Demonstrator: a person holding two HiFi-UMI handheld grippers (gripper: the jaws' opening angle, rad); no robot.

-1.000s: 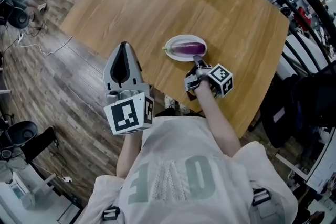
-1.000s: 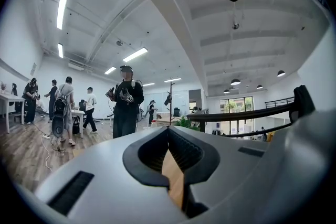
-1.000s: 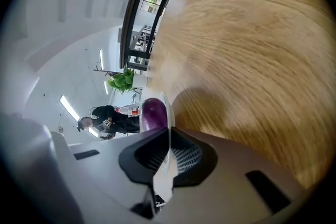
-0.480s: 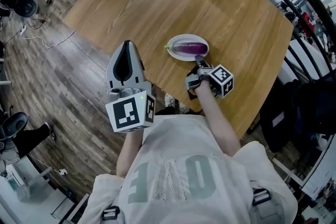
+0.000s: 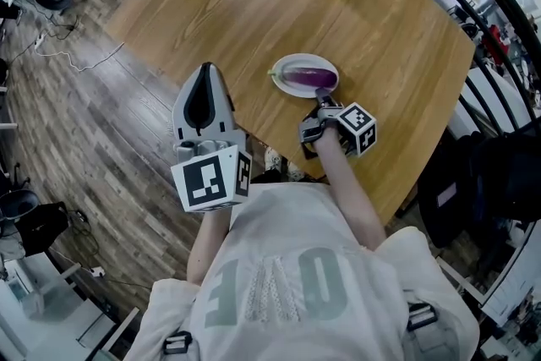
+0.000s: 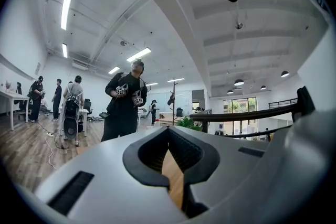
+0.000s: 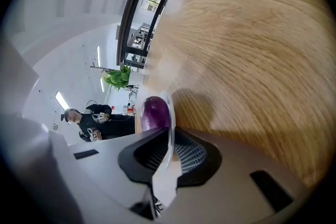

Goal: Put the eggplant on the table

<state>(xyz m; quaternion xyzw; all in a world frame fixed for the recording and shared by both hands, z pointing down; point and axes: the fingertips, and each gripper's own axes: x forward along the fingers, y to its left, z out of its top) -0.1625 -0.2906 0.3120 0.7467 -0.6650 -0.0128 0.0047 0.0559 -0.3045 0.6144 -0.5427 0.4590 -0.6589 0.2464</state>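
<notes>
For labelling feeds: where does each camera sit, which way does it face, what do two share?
Head view: on the head, steeply down at the table; left gripper, right gripper, forearms show.
Left gripper view: on that gripper, level across the room; shut jaws show.
Right gripper view: on that gripper, tilted down; jaws clamp the plate.
Shared: eggplant, head and right gripper views.

The right gripper (image 7: 168, 135) has its 2 grey, dark-padded fingers (image 7: 197, 157) pinched on the thin rim of a round white plate (image 7: 170, 118). A glossy purple eggplant (image 7: 154, 112) lies on that plate, just beyond the fingertips. The plate rests on a light wooden worktop (image 7: 252, 50). Far off are a leafy green potted plant (image 7: 118, 77) and a person in dark clothes (image 7: 100, 122).
</notes>
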